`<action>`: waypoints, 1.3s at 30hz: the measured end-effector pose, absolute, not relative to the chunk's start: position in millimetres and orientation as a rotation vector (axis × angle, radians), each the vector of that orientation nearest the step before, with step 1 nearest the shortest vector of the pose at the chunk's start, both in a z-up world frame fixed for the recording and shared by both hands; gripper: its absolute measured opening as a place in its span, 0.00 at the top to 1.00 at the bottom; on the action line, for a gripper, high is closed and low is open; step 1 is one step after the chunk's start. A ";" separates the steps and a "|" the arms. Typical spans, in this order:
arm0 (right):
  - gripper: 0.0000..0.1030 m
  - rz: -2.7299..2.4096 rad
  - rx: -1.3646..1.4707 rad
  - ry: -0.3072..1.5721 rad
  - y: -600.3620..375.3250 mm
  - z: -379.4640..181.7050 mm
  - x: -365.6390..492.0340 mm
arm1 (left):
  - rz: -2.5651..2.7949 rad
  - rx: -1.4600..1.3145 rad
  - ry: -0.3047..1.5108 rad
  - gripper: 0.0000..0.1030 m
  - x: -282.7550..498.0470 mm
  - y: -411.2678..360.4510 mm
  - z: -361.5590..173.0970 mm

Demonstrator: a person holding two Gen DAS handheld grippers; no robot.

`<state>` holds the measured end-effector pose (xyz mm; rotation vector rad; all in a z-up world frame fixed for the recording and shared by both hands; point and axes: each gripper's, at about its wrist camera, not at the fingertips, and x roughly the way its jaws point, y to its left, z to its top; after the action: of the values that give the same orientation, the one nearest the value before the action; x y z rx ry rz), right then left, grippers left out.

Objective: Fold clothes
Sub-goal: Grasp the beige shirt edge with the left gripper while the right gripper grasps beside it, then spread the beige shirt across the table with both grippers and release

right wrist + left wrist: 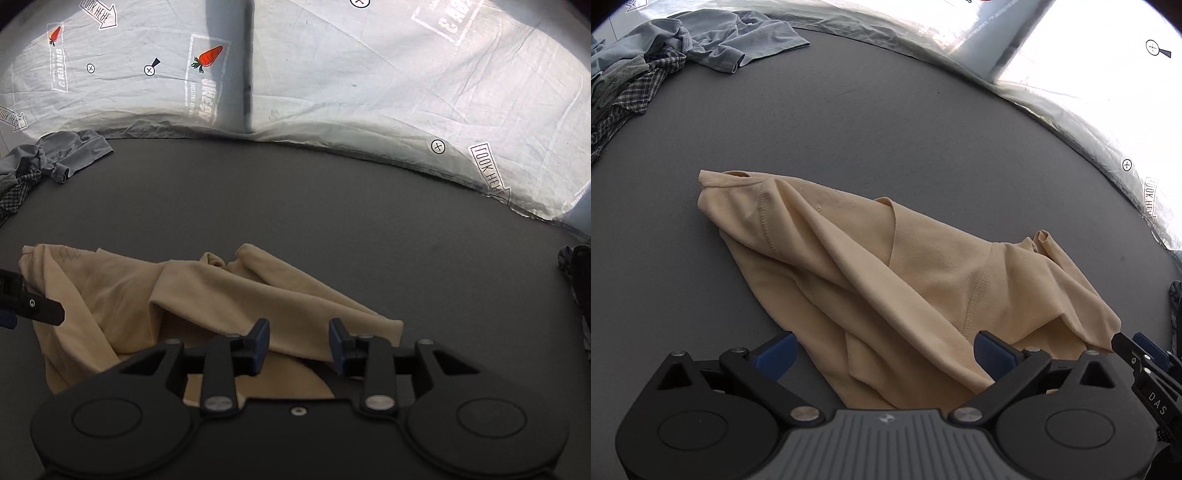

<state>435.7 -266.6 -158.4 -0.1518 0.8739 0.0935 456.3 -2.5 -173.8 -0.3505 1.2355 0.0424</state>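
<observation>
Far left corner of the grey worktop (849, 122): one heap of unfolded clothes (646, 62), at least three pieces by count, a blue-grey top, a grey piece and a checked shirt; more may be buried. Middle, toward the near edge: one tan T-shirt (886, 266), crumpled and twisted, collar end toward the left, a sleeve bunched toward the right, body doubled over itself. Left gripper (884, 352) hangs above the near hem of the shirt, jaws released wide, cloth beneath them but not pinched. Right gripper (299, 343) sits over the shirt's right-hand fold, jaws parted, fabric lying between and below the pads, no squeeze visible. Right edge: one dark item, too cut off to identify. Behind the far edge, one pale printed sheet (369, 74). Judged step: taking hold to spread the shirt flat before folding. To do it well, each gripper should pinch a single layer at the hem corners or shoulders, not a bunched fold, then lift and draw apart evenly so the twist falls out.
</observation>
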 end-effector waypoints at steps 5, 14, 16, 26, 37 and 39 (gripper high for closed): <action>0.57 0.190 -0.338 0.884 -243.2 -179.1 436.3 | 0.053 -0.387 1.291 0.18 461.0 1.8 -189.6; 0.51 0.280 -0.498 0.865 -216.4 -203.3 441.8 | 0.001 -0.372 1.298 0.42 470.2 -11.2 -196.8; 0.57 0.273 -0.469 0.871 -218.3 -205.7 448.7 | 0.016 -0.378 1.299 0.51 471.9 -9.5 -199.3; 0.97 0.189 -0.161 0.775 -260.6 -178.5 460.4 | 0.046 -0.418 1.200 0.84 461.2 3.5 -188.5; 0.98 -0.015 -0.093 0.448 -305.8 -85.8 514.2 | 0.118 -0.376 0.995 0.86 506.3 35.9 -129.3; 0.98 -0.068 -0.065 0.385 -318.6 -64.0 531.0 | 0.136 -0.370 0.940 0.86 528.6 46.5 -117.2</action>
<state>531.0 -318.6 -64.0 -0.0647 0.3845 -0.0678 528.6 46.5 -117.2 -0.3702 0.9400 0.1360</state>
